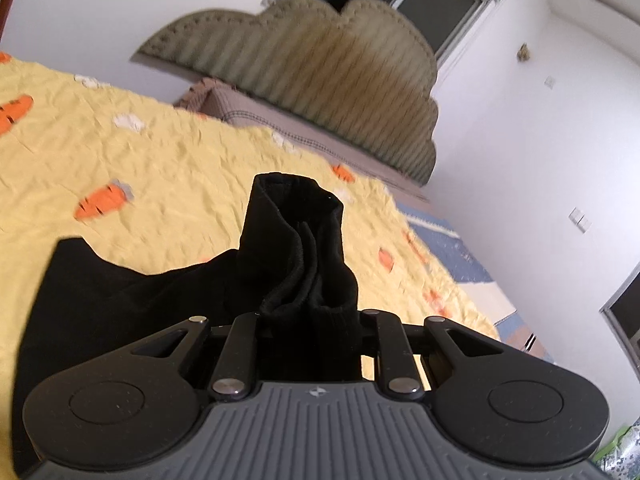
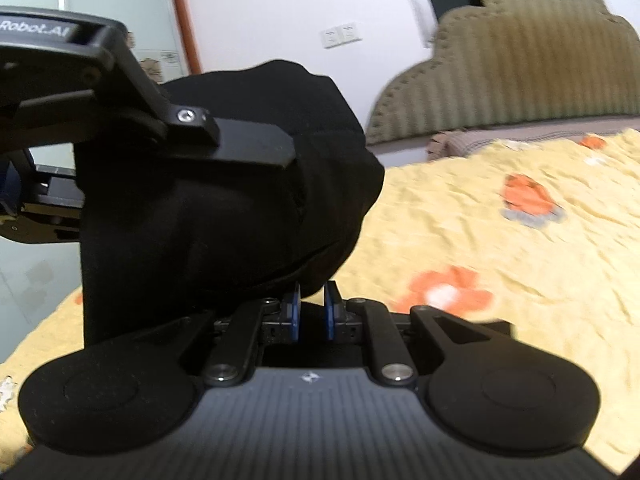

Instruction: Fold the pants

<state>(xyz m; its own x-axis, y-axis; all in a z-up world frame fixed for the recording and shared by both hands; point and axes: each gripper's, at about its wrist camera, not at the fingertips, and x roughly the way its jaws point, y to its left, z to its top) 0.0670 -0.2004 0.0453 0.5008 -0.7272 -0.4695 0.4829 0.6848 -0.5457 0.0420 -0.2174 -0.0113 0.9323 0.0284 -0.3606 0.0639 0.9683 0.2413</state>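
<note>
While both tongs are raised above the bed, each has a bunch of the black pants point(image 1: 296, 248) pinched in its jaws. From the left wrist camera, the left gripper point(image 1: 308, 320) is clenched on a thick, folded wad of the black cloth, which stands up out of its jaws in a rumpled column; more of the garment trails off to the left of the tongs and hangs down over the yellow bedspread point(image 1: 132, 152) printed with orange carrots. Beyond the left gripper's tips the ribbed, scalloped headboard point(image 1: 320, 76) stands against a white wall, with a dark window point(image 1: 436, 4) above it.

From the right wrist camera, the right gripper point(image 2: 310, 310) has its blue pads point(image 2: 295, 312) drawn close together, with the edge of the black pants point(image 2: 240, 200) caught between them; the cloth billows up and to the left of its tips as a large dark mass. Just up and left of the right tongs, the left gripper's point(image 2: 256, 152) black finger point(image 2: 256, 146) shows, lying against that same mass of cloth. To the right of the right gripper's tips lies bare bedspread point(image 2: 480, 208), blurred, and past it the headboard point(image 2: 520, 60)
</note>
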